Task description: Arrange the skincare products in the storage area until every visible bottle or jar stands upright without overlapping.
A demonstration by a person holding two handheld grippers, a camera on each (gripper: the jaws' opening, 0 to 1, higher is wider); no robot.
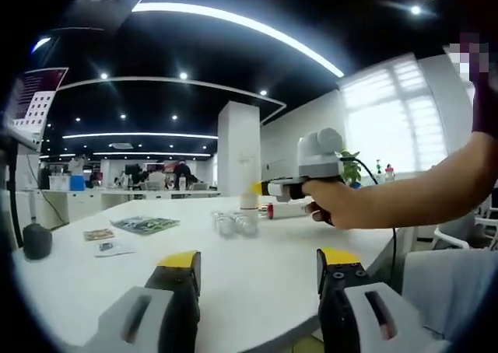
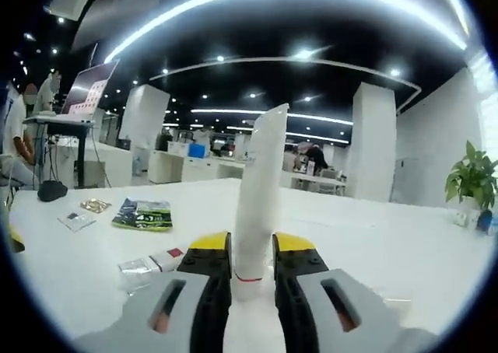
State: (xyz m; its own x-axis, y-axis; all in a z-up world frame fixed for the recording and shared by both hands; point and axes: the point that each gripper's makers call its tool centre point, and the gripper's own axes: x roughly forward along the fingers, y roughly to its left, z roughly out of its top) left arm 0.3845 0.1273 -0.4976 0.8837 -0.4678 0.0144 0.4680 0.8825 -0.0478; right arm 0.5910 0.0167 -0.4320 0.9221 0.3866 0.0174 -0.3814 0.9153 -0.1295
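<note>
My right gripper [image 2: 251,248] is shut on a tall white tube [image 2: 261,182], which it holds upright over the white table [image 2: 389,244]. In the left gripper view the same gripper [image 1: 263,188] reaches in from the right in a person's hand, with the tube [image 1: 249,200] at its yellow tips. Two small clear bottles [image 1: 235,225] lie on their sides just in front of it. A white tube with a red cap [image 1: 282,210] lies beside them. My left gripper [image 1: 257,267] stands open above the table's near edge, with nothing between its jaws.
A green pamphlet [image 1: 144,225] and two small cards [image 1: 105,242] lie on the table's left side. A black object [image 1: 36,240] sits near the left edge. A potted plant [image 2: 471,178] stands at the far right. A grey chair [image 1: 447,283] is beside the table.
</note>
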